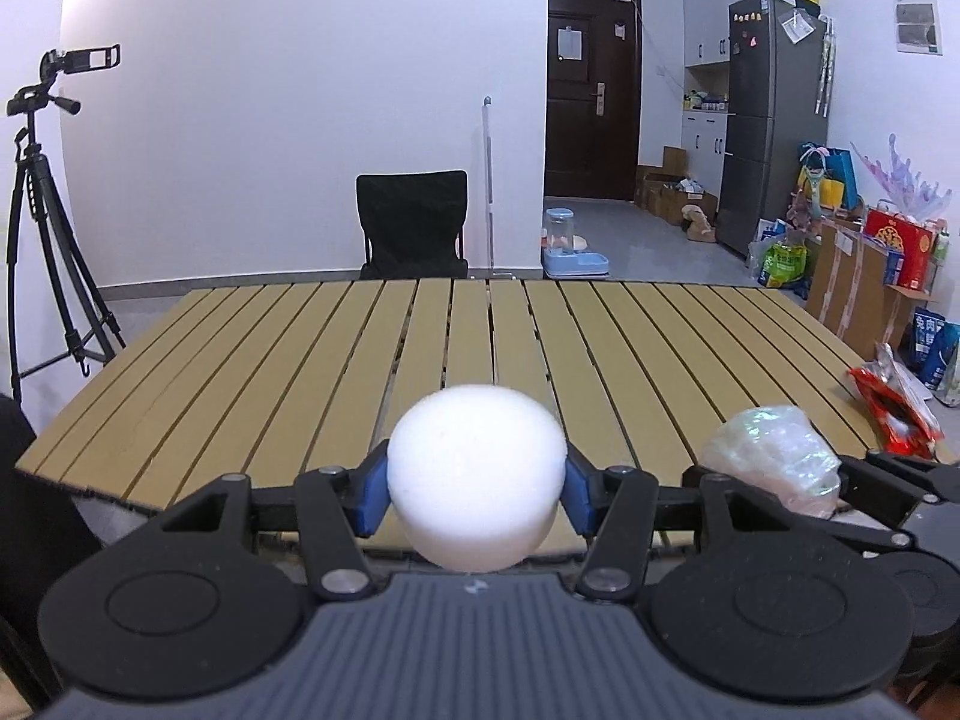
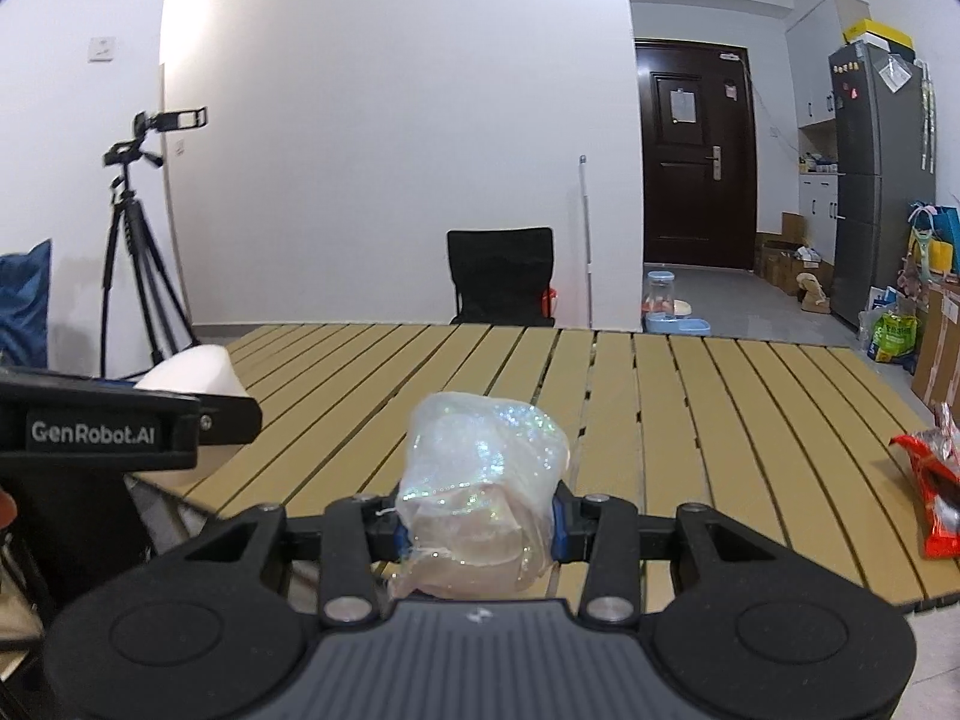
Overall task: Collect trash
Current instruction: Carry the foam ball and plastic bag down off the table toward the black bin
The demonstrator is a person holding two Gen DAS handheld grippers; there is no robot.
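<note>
White foam ball [image 1: 477, 477]: round, matte, intact, clamped above the near edge of the slatted table [image 1: 300, 360]. Crumpled iridescent plastic wrap [image 2: 483, 480]: bunched, translucent, clamped above the same edge. Red snack wrapper [image 2: 933, 495]: torn, flattened, lying at the table's right edge.

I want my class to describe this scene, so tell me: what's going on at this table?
A person is clearing trash with a handheld claw in each hand. The left claw is shut on a white foam ball, and the right claw is shut on a crumpled clear plastic wad, both held at the near edge of the slatted table. A red wrapper lies uncollected on the table's right side.
</note>
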